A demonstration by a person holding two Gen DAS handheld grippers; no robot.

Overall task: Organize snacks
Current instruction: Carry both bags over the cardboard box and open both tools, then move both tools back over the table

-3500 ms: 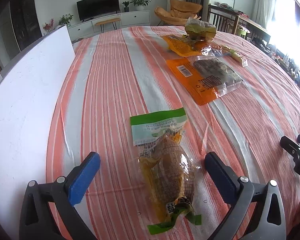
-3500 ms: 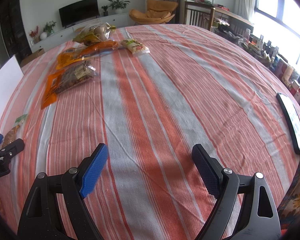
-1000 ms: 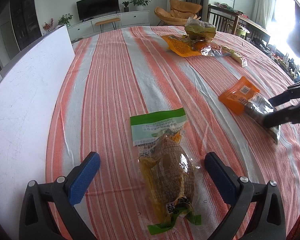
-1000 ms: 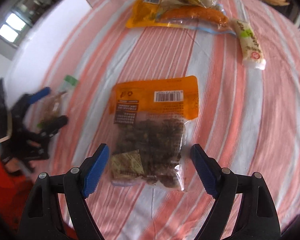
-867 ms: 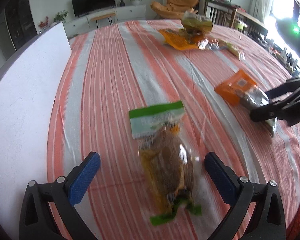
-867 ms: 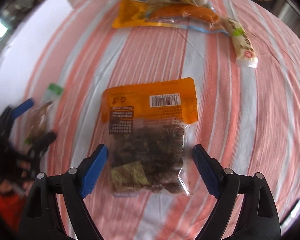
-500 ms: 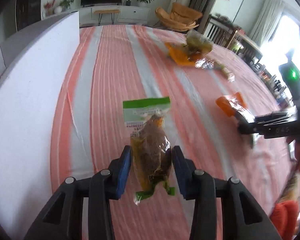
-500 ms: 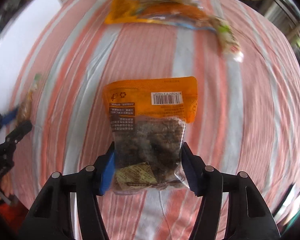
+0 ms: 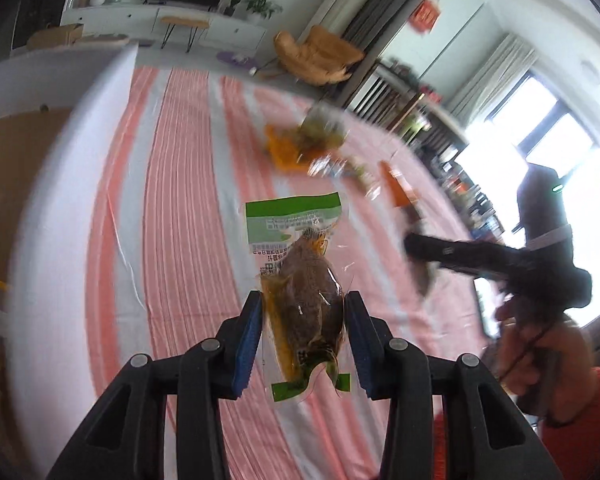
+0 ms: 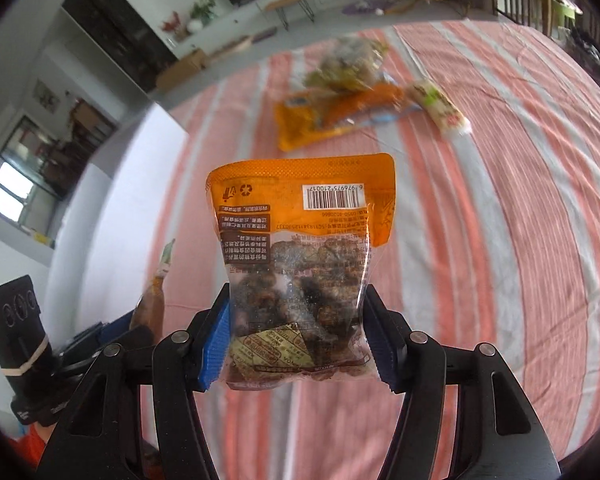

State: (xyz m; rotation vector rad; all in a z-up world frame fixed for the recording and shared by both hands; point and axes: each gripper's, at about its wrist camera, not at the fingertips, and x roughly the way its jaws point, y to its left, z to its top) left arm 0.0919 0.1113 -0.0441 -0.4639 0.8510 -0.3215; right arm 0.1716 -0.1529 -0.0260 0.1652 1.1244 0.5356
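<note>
Your left claw (image 9: 304, 336) is clamped on the green-topped packet (image 9: 300, 284), held at frame centre above the striped table (image 9: 172, 216). Your right claw (image 10: 298, 344) grips the orange bag (image 10: 300, 248) at its lower sides, mid-frame, with more snacks (image 10: 340, 100) lying at the upper centre.

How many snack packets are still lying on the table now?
3: an orange packet, a clear green-tinted bag resting on it, and a white stick pack to their right. Blur may hide more. The other two are in the grippers.
</note>
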